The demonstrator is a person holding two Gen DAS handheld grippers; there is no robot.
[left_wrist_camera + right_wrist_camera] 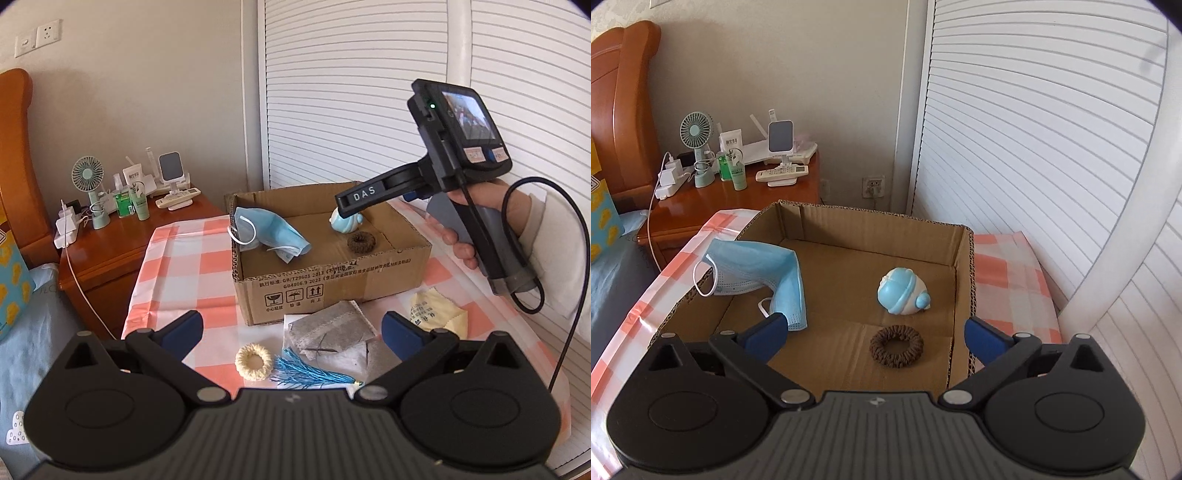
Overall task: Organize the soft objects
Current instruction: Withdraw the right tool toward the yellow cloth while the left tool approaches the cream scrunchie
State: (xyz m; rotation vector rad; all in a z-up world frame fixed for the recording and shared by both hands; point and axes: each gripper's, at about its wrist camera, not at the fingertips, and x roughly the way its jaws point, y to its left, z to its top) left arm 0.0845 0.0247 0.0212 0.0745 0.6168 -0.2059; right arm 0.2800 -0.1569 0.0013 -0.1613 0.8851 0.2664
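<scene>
Between spread right fingers (986, 341): brown scrunchie (896, 346), untouched, on box floor (827, 295).

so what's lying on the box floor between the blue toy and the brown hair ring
Nothing: bare cardboard separates the blue toy from the brown hair ring in the right wrist view.

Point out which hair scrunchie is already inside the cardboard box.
The dark brown knitted scrunchie; the cream one lies outside on the checked tablecloth.
</scene>
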